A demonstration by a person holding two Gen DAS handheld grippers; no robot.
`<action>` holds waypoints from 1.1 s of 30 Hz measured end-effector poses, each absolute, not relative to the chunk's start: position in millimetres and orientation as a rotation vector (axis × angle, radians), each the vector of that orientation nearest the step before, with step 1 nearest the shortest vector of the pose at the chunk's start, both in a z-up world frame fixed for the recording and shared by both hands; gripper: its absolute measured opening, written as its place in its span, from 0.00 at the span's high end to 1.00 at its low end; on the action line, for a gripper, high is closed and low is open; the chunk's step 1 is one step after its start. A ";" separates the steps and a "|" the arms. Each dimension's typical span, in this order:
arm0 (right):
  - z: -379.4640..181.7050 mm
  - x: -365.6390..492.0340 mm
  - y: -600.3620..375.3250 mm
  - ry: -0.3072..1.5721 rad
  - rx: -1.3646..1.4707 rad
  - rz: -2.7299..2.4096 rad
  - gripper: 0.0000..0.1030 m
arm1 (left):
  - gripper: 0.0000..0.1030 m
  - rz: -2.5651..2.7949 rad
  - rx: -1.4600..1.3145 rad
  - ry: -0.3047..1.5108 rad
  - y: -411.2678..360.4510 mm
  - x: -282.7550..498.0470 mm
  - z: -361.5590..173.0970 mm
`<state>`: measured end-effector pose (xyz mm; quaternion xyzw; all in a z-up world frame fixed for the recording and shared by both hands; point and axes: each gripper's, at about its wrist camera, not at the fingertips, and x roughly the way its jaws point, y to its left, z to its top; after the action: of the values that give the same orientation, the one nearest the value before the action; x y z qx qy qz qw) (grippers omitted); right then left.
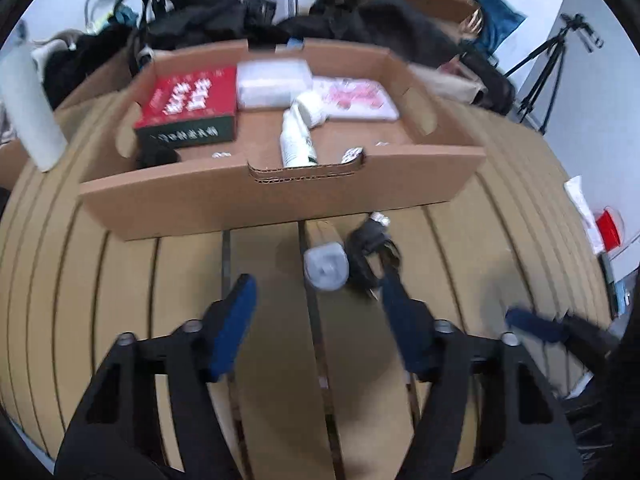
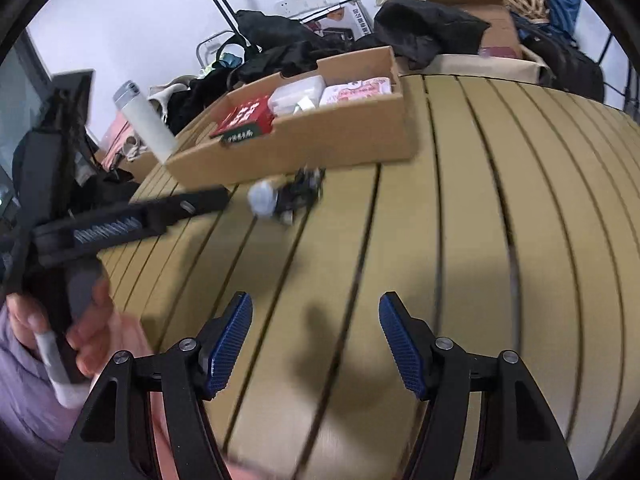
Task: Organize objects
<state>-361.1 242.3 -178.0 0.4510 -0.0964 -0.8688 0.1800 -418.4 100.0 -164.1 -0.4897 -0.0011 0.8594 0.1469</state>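
A shallow cardboard tray (image 1: pixel 280 196) (image 2: pixel 320 140) stands on the slatted table. It holds a red and green box (image 1: pixel 188 108), a clear plastic box (image 1: pixel 272 84), a pink and white packet (image 1: pixel 356 98) and a white bottle (image 1: pixel 296 136). In front of the tray lie a small grey cylinder (image 1: pixel 325 266) (image 2: pixel 262 199) and a black coiled cable with a plug (image 1: pixel 370 252) (image 2: pixel 302 192). My left gripper (image 1: pixel 316 292) is open and empty, just short of the cylinder. My right gripper (image 2: pixel 316 312) is open and empty, further back over the table.
A white tall bottle (image 1: pixel 28 108) (image 2: pixel 146 124) stands left of the tray. Dark clothes, bags and cardboard boxes (image 2: pixel 472 8) pile up behind the table. A tripod (image 1: pixel 548 68) stands at the right. A red-capped item (image 1: pixel 608 228) lies by the table's right edge.
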 end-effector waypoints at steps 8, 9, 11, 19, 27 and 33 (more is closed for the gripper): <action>-186.0 -440.7 212.4 -0.176 1.268 -2.451 0.55 | 0.77 2.358 -1.424 -0.152 93.0 -438.2 -184.8; -187.7 -444.4 206.8 -0.153 1.271 -2.448 0.58 | 0.77 2.355 -1.405 -0.169 90.5 -436.8 -182.3; -192.8 -448.6 195.4 -0.087 1.287 -2.452 0.68 | 0.77 2.361 -1.379 -0.187 86.0 -432.4 -176.8; -206.1 -429.3 182.8 0.001 1.353 -2.437 0.96 | 0.77 2.398 -1.287 -0.225 64.6 -392.2 -144.0; -174.3 -370.9 207.1 -0.073 1.304 -2.474 1.00 | 0.77 2.361 -1.270 -0.386 38.7 -335.6 -116.2; -155.5 -319.0 231.5 -0.117 1.292 -2.507 1.00 | 0.77 2.226 -1.308 -0.573 21.5 -304.6 -119.4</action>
<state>-319.1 231.5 -155.5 0.4518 -0.0411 -0.8769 0.1588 -304.6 21.5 -119.4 -0.4794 -0.2100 0.8158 0.2460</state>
